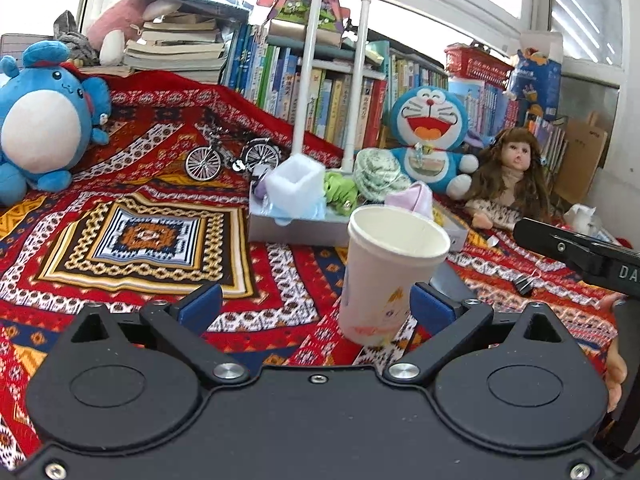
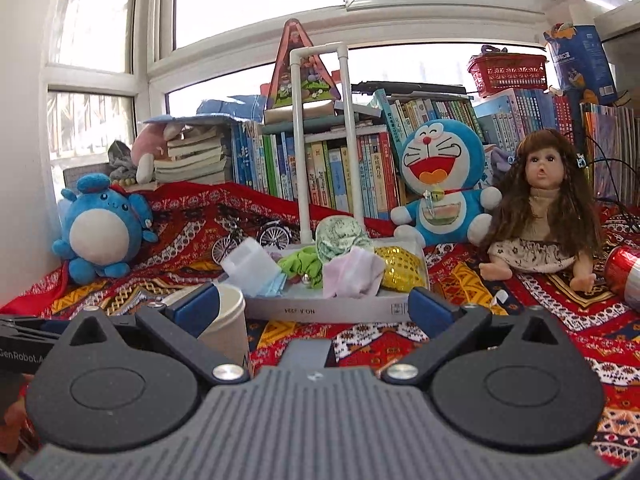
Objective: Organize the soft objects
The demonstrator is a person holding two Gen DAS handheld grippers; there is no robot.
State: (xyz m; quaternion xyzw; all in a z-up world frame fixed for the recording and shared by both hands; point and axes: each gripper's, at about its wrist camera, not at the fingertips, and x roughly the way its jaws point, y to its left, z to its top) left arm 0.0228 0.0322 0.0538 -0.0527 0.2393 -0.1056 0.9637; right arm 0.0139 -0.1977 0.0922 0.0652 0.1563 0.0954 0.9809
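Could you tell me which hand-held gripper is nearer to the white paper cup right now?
The left. The paper cup stands between the open fingers of the left hand-held gripper, beside its right pad. The right hand-held gripper, also open, has the cup just outside its left finger.

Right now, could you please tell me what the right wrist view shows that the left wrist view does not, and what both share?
Only the right wrist view shows the gold pouch in the tray and the red can beside the doll.

Only the left wrist view shows the binder clip on the cloth and the whole tilted cup.

Both show the tray of soft items, white frame, toy bike, Doraemon, blue plush and books.
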